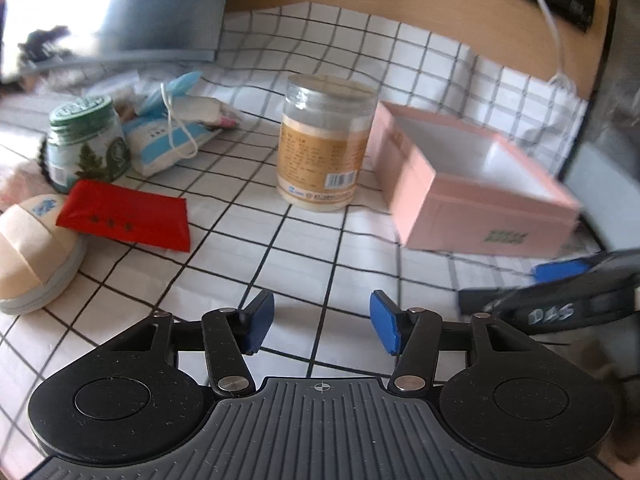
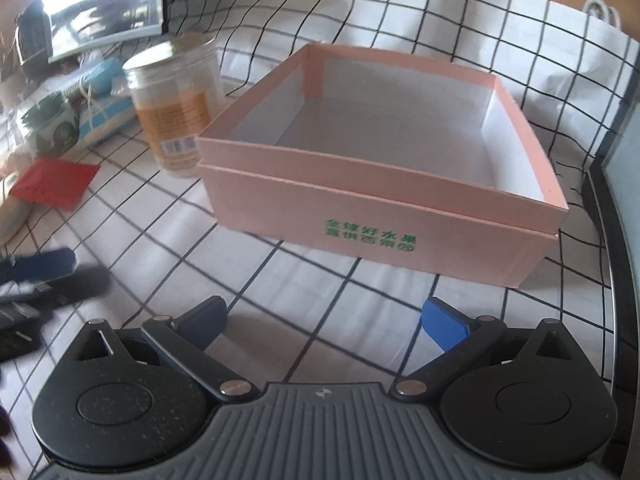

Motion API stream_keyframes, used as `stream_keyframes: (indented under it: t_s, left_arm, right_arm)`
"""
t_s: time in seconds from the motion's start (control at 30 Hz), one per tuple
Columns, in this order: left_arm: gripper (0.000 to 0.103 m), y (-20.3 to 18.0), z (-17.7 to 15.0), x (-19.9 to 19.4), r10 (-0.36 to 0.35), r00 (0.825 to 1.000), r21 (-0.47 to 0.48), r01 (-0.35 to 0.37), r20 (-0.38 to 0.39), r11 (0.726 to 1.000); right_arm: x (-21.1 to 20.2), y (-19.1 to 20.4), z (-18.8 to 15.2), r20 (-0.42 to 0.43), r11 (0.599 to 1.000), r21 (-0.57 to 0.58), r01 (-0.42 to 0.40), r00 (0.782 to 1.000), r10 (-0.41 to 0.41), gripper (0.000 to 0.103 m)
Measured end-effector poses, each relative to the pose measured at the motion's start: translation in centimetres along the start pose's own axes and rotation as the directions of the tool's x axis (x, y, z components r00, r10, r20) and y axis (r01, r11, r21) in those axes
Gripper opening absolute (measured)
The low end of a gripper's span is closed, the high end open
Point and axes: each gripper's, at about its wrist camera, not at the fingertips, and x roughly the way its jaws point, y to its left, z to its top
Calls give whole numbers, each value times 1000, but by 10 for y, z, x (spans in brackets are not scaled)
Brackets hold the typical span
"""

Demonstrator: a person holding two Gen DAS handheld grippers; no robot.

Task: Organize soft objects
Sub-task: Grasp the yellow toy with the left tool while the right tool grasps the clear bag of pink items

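An open pink box (image 1: 472,200) (image 2: 384,208), empty inside, sits on the checked cloth. A red soft packet (image 1: 128,216) (image 2: 52,184), a beige round pad (image 1: 28,248) and a blue-and-white tissue pack (image 1: 168,140) (image 2: 104,116) lie at the left. My left gripper (image 1: 322,328) is open and empty above the cloth, in front of a clear jar (image 1: 324,144). My right gripper (image 2: 326,324) is open and empty just in front of the pink box; it shows blurred in the left wrist view (image 1: 560,292).
A green-lidded jar (image 1: 86,140) (image 2: 52,124) stands by the tissue pack. The clear jar (image 2: 176,104) stands left of the box. A monitor (image 1: 120,8) stands at the back left, a white cable (image 1: 556,40) at the back right. The left gripper (image 2: 36,280) shows blurred at left.
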Motion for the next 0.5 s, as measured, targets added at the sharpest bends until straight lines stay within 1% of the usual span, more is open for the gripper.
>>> stream_keyframes:
  t_s: [0.03, 0.07, 0.13, 0.17, 0.2, 0.23, 0.27, 0.3, 0.37, 0.4, 0.43, 0.47, 0.5]
  left_arm:
    - [58, 10, 7, -8, -35, 999, -1, 35, 1, 999]
    - [58, 20, 14, -17, -52, 999, 6, 52, 14, 999]
    - [58, 47, 32, -41, -55, 996, 40, 53, 65, 998]
    - [58, 62, 42, -52, -46, 995, 58, 40, 90, 997]
    - [58, 80, 52, -63, -27, 993, 78, 18, 118, 997]
    - [58, 101, 62, -75, -3, 990, 101, -12, 144, 995]
    - [59, 120, 69, -83, 21, 987, 122, -41, 161, 992]
    - [59, 149, 79, -93, 64, 982, 147, -91, 180, 985]
    - [59, 198, 93, -104, 150, 970, 172, -184, 192, 968]
    - [58, 227, 100, -108, 200, 961, 170, -233, 189, 958]
    - [58, 250, 107, -109, 229, 957, 163, -258, 176, 952]
    - [58, 275, 114, -109, 242, 959, 158, -265, 148, 951]
    - [58, 301, 121, -107, 246, 964, 150, -259, 101, 954]
  right_arm:
    - [-1, 3, 0, -13, 1000, 1, 2, 1000, -2, 103]
    - [-2, 5, 0, -28, 1000, -2, -1, 1000, 1, 103]
    - [-3, 15, 3, -72, 999, -41, -27, 997, 24, 103]
    - [-3, 20, 5, -87, 998, -53, -17, 996, 12, 103]
    - [-8, 31, 9, -85, 997, -71, 19, 996, -25, 102]
    - [-15, 42, 12, -60, 995, -89, 38, 997, -44, 102]
    - [-25, 54, 16, -26, 993, -109, 44, 999, -48, 102]
    - [-34, 69, 23, 6, 991, -126, 43, 999, -43, 102]
    - [-48, 93, 35, 51, 990, -139, 33, 998, -26, 102]
    - [-54, 108, 45, 68, 989, -145, 23, 998, -13, 102]
    - [-56, 121, 54, 76, 989, -148, 13, 997, -2, 102]
    - [-58, 135, 65, 81, 988, -152, 1, 997, 12, 102]
    - [-57, 147, 72, 83, 988, -156, -7, 996, 20, 102]
